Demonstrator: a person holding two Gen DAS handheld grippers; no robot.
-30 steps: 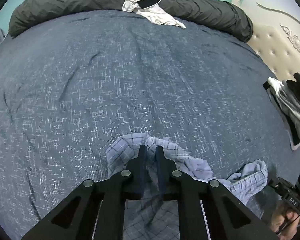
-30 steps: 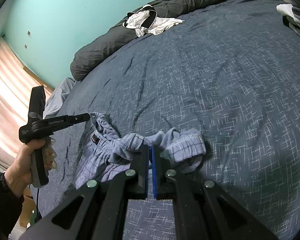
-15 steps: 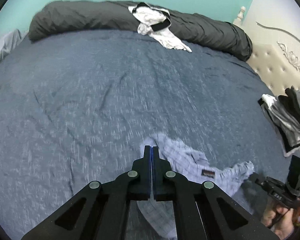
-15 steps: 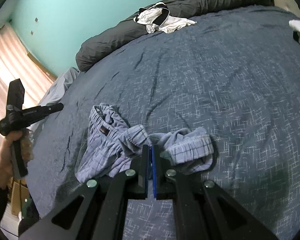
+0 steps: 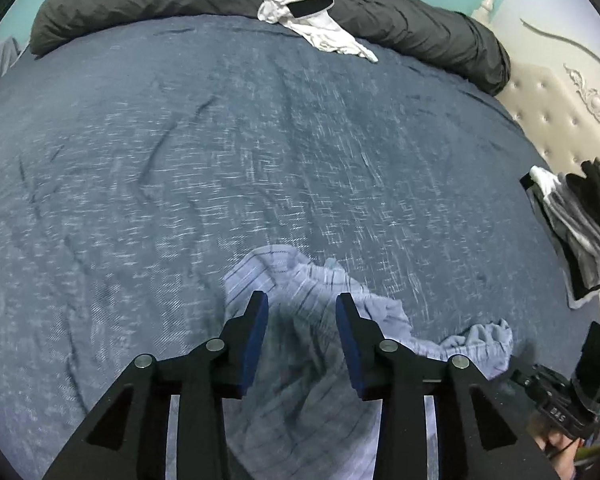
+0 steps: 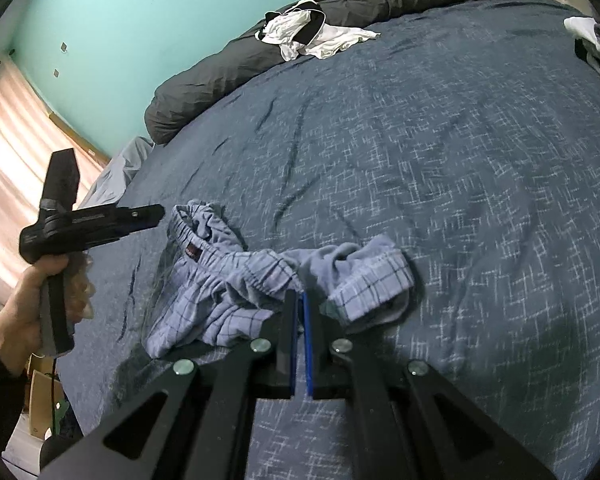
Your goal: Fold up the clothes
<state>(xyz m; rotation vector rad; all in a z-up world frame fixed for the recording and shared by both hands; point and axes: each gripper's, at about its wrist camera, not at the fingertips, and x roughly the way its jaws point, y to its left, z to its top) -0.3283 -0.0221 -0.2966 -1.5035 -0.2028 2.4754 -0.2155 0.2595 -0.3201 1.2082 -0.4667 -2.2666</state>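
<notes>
Counts on the bed

There were one blue checked cotton boxer short (image 6: 260, 284), one white-and-black crumpled garment (image 5: 300, 8), one grey-black folded pile (image 5: 576, 216), and two black grippers.

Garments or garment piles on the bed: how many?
3: plaid shorts at the near edge, white-and-black clothing on the rolled dark duvet, a grey-black pile by the headboard. More may be hidden.

Stacked clothes (image 5: 576, 216) cut off at frame edge
</notes>
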